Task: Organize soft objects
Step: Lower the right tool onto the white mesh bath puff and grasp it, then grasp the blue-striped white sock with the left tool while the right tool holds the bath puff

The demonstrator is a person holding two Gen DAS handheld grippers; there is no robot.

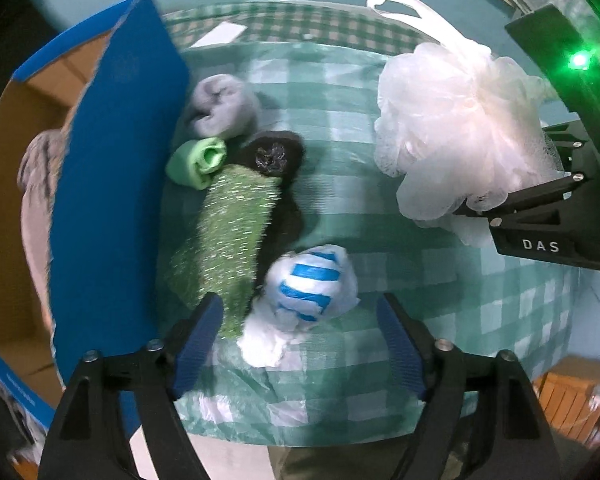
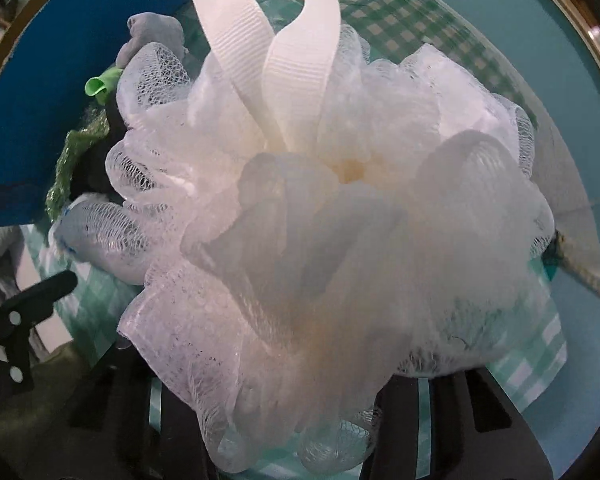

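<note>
A white mesh bath pouf (image 1: 452, 120) with a ribbon loop hangs above the right side of the green checked tablecloth (image 1: 380, 272), and my right gripper (image 1: 480, 204) is shut on it. In the right wrist view the pouf (image 2: 320, 220) fills the frame and hides the fingertips. My left gripper (image 1: 300, 304) stands open over a white and blue striped plastic bag ball (image 1: 312, 280), its blue pads apart from the bag. Beside the box lie a grey sock roll (image 1: 220, 104), a green sock roll (image 1: 200, 160), a glittery green cloth (image 1: 228, 232) and a black soft item (image 1: 276, 156).
An open blue cardboard box (image 1: 116, 184) stands at the left edge of the table, with a grey soft item (image 1: 40, 168) inside. A white paper slip (image 1: 220, 34) lies at the far edge. A wooden crate (image 1: 572, 400) sits on the floor at lower right.
</note>
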